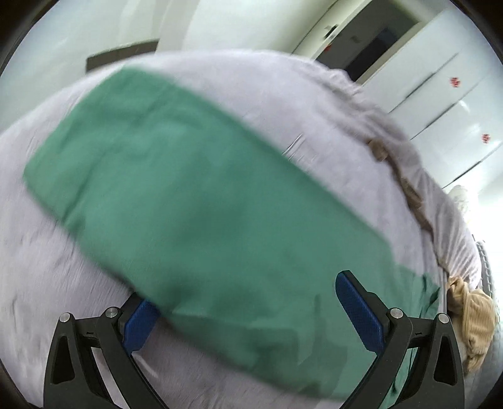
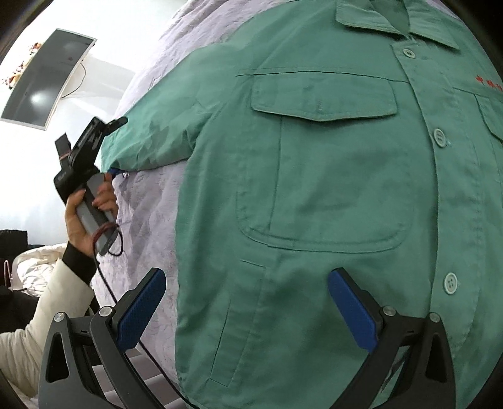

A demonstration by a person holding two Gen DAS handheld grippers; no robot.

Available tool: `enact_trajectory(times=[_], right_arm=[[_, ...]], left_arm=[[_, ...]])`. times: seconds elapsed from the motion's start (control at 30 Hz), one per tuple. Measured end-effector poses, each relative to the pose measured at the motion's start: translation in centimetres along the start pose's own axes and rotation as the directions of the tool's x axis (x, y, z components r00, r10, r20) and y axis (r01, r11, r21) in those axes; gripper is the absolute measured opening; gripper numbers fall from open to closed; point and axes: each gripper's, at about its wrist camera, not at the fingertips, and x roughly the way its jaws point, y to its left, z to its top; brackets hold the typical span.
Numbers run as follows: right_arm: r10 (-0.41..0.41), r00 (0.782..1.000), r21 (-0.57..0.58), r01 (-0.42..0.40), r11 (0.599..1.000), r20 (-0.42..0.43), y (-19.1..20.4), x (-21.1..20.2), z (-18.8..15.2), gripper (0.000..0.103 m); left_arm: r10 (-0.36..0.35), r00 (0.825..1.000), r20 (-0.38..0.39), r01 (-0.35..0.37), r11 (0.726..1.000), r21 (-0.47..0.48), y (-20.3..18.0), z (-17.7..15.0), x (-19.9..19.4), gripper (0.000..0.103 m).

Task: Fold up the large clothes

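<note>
Bedroom in a home, by the look: wide bed w/ crumpled lilac sheet filling both views, white wardrobe doors w/ small red stickers behind it, dark doorway beside them, white quilt bunched at the bed's edge, flat screen on the white wall.

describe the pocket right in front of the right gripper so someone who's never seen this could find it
Start at the bed sheet, pale lilac, where the green shirt lies front up. Below the collar, beside the button placket, is the chest pocket: it has a pointed flap and rounded bottom corners, and no red lettering above it.
</note>
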Motion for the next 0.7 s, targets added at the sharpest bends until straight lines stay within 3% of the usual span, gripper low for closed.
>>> enact_trajectory(times=[0.03, 0.07, 0.1, 0.13, 0.17, 0.2, 0.3, 0.37, 0.47, 0.57, 0.7], right_arm=[[0.0, 1.0, 0.0, 0.0, 1.0, -0.001, 0.2, 0.2, 0.1, 0.103], [0.0, 1.0, 0.004, 0.0, 1.0, -0.003, 0.2, 0.2, 0.0, 0.103], [0.004, 1.0, 0.01, -0.004, 1.0, -0.006, 0.1, -0.1, 0.0, 0.103], [0.01, 1.0, 0.015, -0.01, 1.0, -0.007, -0.2, -0.7, -0.1, 0.103], [0.018, 1.0, 0.02, -0.018, 1.0, -0.001, -0.4, -0.9, -0.2, 0.103], [0.025, 1.0, 0.024, -0.025, 0.999, 0.001, -0.9, -1.3, -0.1, 0.103], [0.036, 0.999, 0.037, -0.036, 0.999, 0.011, -2.3, -1.6, -0.3, 0.103], [0.053, 0.998, 0.054, -0.054, 0.997, 0.027, -3.0, -2.3, -0.3, 0.103], [0.075, 0.995, 0.08, -0.08, 0.994, 0.064, -4.4, -3.6, -0.5, 0.103], [0.071, 0.991, 0.096, -0.083, 0.992, 0.115, -5.9, -5.6, -0.7, 0.103], [0.035, 0.985, 0.154, -0.062, 0.986, 0.171, -9.2, -8.4, -1.1, 0.103]], left_arm=[[0.003, 1.0, 0.012, -0.004, 1.0, 0.005, 0.0, 0.3, -0.1, 0.103], [0.014, 1.0, 0.018, -0.014, 1.0, 0.002, 0.1, 0.6, 0.0, 0.096], [0.026, 1.0, 0.01, -0.026, 1.0, -0.017, 0.1, 0.8, 0.4, 0.067], [0.027, 1.0, -0.009, -0.028, 0.999, -0.037, 0.5, 1.0, 0.9, 0.05], [0.011, 0.999, -0.036, -0.014, 0.997, -0.071, 0.8, 1.1, 1.8, 0.021], [-0.024, 0.998, -0.05, 0.018, 0.994, -0.108, 1.2, 1.2, 2.1, 0.008], [-0.077, 0.997, -0.023, 0.074, 0.991, -0.114, 0.7, 1.0, 1.2, 0.008], [-0.15, 0.989, -0.002, 0.149, 0.984, -0.098, -0.6, 1.1, 0.0, 0.008], [-0.295, 0.955, 0.012, 0.296, 0.954, -0.05, -4.8, 1.4, -1.7, 0.008], [-0.386, 0.923, -0.01, 0.386, 0.921, 0.056, -10.5, 0.8, -3.1, 0.008], [-0.487, 0.867, -0.103, 0.498, 0.84, 0.216, -20.2, -2.2, -4.0, 0.008]])
